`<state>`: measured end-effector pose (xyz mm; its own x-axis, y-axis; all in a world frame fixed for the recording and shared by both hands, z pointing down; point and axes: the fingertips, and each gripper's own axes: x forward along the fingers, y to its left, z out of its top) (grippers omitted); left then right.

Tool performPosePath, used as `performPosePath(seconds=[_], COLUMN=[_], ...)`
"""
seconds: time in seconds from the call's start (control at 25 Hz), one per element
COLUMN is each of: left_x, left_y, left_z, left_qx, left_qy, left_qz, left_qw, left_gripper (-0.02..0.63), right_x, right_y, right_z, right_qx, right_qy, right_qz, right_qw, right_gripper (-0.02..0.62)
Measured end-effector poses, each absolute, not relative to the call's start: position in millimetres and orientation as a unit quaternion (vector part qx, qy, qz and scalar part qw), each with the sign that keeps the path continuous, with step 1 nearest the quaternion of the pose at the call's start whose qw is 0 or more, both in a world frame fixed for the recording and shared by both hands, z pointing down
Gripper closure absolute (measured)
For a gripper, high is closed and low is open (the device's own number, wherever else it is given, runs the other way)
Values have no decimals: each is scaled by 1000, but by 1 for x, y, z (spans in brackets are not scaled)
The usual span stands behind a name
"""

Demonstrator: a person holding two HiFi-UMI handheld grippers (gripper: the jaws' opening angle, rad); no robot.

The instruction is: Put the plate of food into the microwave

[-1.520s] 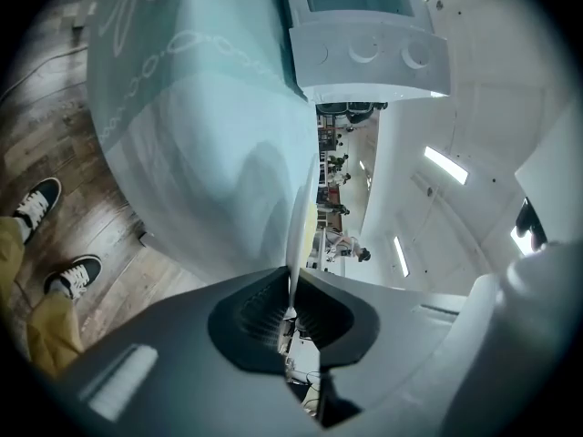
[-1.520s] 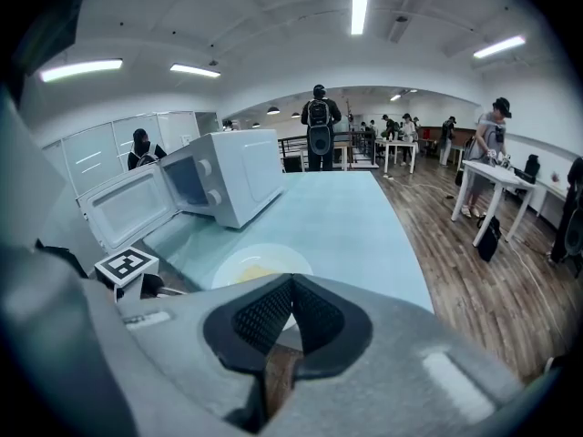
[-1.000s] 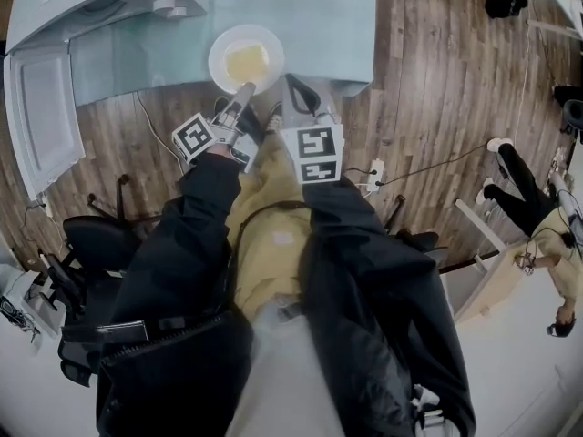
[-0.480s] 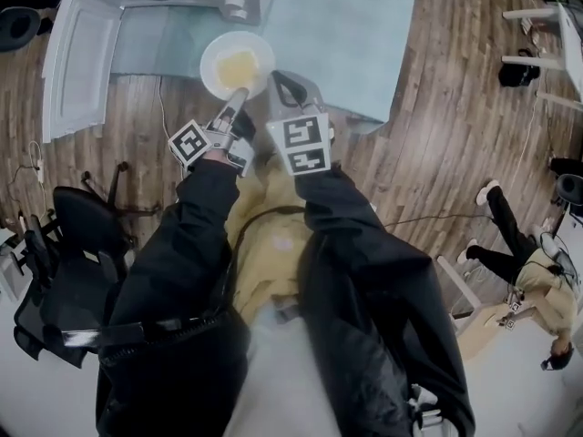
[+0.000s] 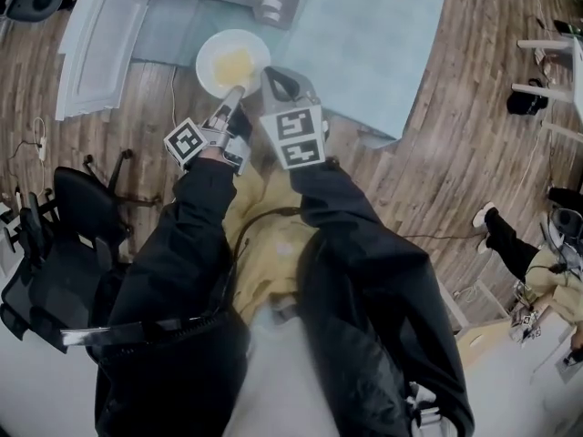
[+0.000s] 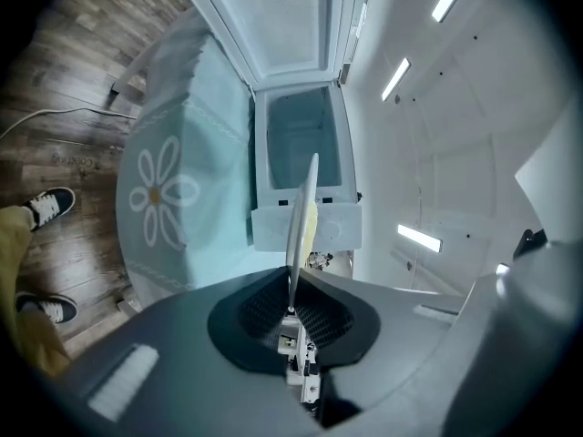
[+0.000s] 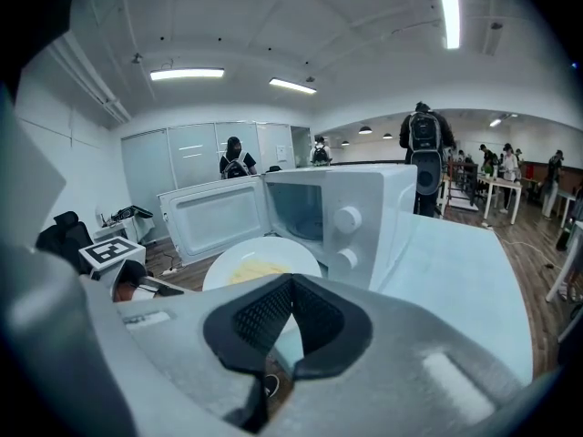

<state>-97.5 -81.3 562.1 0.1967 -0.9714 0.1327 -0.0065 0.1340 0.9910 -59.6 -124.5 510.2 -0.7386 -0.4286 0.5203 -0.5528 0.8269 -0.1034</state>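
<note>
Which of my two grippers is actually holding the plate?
The left gripper: its jaws are clamped on the rim of the plate. The right gripper is shut on nothing, beside the plate.

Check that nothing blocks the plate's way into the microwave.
Nothing visible blocks it. The microwave door is swung fully open, the cavity looks free, and the plate of food, clamped at its rim by the left gripper, is just before the opening.
</note>
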Motion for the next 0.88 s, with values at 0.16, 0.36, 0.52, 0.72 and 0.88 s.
performPosePath(seconds=[0.16,0.36,0.52,0.72,0.88], left_x=[-121,-154,-185,-217,-237], left_y=[-97,-122,-140,-161,-183], left_z=[564,561,557,561,568], left_qx=[513,524,523,524,523], left_qy=[-470,-457,-451,-443,-438], left_qz=[-412,-409,-412,-412,-410], left_qw=[589,591,594,599,606], left_gripper=[595,595,595,595,595], right_x=[-87,-123,-159,-194,-214], right_y=[-136,-154,-169,-186,-204], right_z=[512,508,504,510,516], right_qx=[269,277,282,285,290], right_qy=[-922,-919,-919,-916,-913], right_qz=[126,126,122,124,128], right_qw=[249,250,249,253,259], right_gripper=[598,599,598,600,598])
